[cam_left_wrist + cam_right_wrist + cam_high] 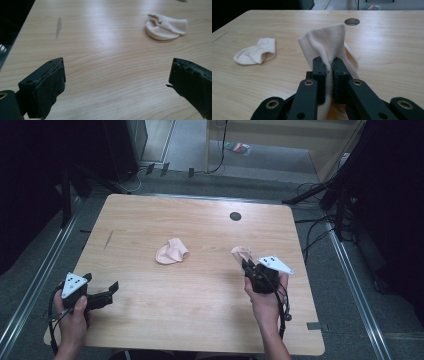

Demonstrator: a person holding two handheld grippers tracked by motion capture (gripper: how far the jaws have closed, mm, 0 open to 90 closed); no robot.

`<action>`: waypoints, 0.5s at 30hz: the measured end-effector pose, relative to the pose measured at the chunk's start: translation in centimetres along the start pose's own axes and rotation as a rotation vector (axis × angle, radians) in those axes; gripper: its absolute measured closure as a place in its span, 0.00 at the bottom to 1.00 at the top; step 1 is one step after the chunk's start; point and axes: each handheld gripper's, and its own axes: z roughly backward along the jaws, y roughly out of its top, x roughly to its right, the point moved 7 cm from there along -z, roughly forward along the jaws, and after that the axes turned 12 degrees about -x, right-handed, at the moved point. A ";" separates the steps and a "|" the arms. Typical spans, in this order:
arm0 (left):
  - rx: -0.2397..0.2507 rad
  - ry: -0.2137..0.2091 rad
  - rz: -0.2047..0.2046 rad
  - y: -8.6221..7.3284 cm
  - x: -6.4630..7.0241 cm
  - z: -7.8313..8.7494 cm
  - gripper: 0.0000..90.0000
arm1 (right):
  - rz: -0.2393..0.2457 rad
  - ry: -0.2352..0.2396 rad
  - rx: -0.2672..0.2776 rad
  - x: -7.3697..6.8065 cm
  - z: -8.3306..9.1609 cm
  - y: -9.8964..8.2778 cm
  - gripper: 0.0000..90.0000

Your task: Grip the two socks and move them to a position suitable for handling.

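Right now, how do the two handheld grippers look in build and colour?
Both the left gripper and the right gripper are black, with two flat jaws on bolted linkage arms. Each carries a grey three-cornered plate with small dots and trails a black cable. Forearms are bare, no sleeves visible.

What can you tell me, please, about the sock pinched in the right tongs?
The held sock is pale peach, soft ribbed knit by its look, bunched and folded. The right tongs are shut on it, jaws pressing its middle; its upper part stands above them and the rest hangs below. In the high view it sits over the table's right side, apart from the other sock.
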 end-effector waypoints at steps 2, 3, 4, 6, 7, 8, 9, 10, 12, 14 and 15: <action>0.011 -0.016 -0.002 0.3 1.0 0.2 0.01 | 0.015 -0.004 -0.008 -1.4 0.3 -0.8 0.93; 0.014 -0.027 -0.009 0.5 1.6 0.2 0.01 | 0.019 -0.005 -0.013 -1.9 0.3 -1.0 0.93; 0.016 -0.034 -0.011 0.6 2.2 0.3 0.01 | 0.019 -0.005 -0.013 -1.9 0.3 -1.0 0.93; 0.015 -0.064 -0.028 0.8 4.1 0.4 0.01 | 0.030 0.015 -0.017 -3.4 0.5 -1.6 0.93; 0.017 -0.077 -0.033 0.9 4.8 0.4 0.01 | 0.036 0.017 -0.014 -3.8 0.5 -1.7 0.93; 0.017 -0.077 -0.033 0.9 4.8 0.4 0.01 | 0.036 0.017 -0.014 -3.8 0.5 -1.7 0.93; 0.019 -0.084 -0.042 1.0 5.6 0.4 0.01 | 0.036 0.028 -0.014 -4.3 0.5 -1.9 0.93; 0.019 -0.094 -0.052 1.1 6.3 0.4 0.01 | 0.043 0.034 -0.016 -4.8 0.5 -2.1 0.93; 0.020 -0.118 -0.068 1.3 7.9 0.4 0.01 | 0.059 0.049 -0.027 -6.4 0.1 -2.9 0.93; 0.017 -0.147 -0.079 1.5 9.3 0.2 0.01 | 0.067 0.046 -0.034 -6.9 -0.1 -3.2 0.93; 0.016 -0.169 -0.095 1.8 10.5 0.0 0.01 | 0.075 0.061 -0.058 -7.9 -0.8 -3.9 0.93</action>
